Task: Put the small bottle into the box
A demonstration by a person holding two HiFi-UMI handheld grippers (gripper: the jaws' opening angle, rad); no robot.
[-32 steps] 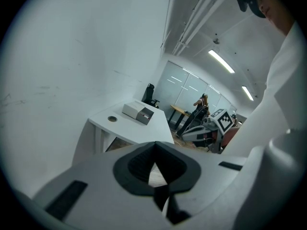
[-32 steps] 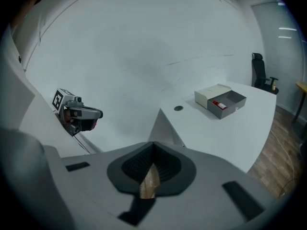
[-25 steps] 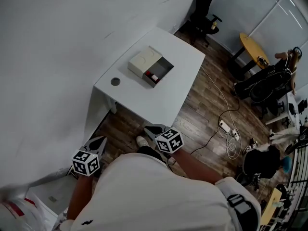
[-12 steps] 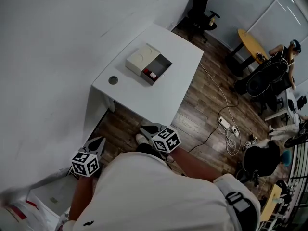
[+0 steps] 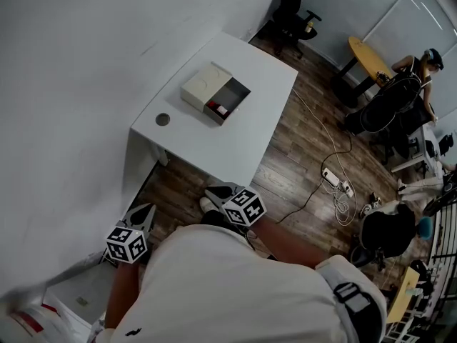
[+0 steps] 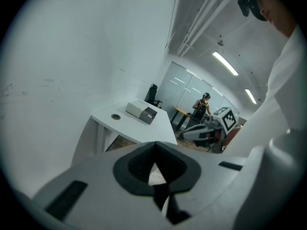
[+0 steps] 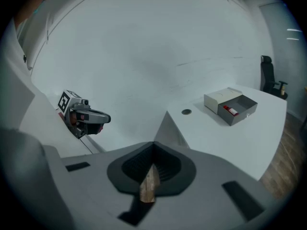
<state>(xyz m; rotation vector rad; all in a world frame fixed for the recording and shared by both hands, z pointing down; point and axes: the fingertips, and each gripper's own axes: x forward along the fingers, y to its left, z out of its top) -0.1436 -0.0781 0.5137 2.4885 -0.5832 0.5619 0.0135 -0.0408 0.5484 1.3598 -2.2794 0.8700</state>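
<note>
head view: the small red-capped bottle lies in the open grey drawer of the beige box near the white counter's wall-side edge, so the task looks done. left gripper view: the left gripper is closed and empty, held low, well apart from the counter. right gripper view: the right gripper is likewise closed on nothing.

Head view is looking evenly lit, cool and soft, w/ no hard glare. The white wall and table are reading bright, and the table is casting a soft, dim shadow on the wood floor below it. Straight lines are bending toward the edges (fisheye), and the bottom-left corner is smearing.

In the left gripper view, the ceiling light strips are glowing, nearly blown out. The corners are going black (round vignette), and the left gripper, close to the lens, is sitting soft while the bg is staying sharper.

The right gripper view is showing the same vignette and a dimmer, grey-blue cast. Another light strip is showing at the far right edge, and the right gripper is also blurring up close.
</note>
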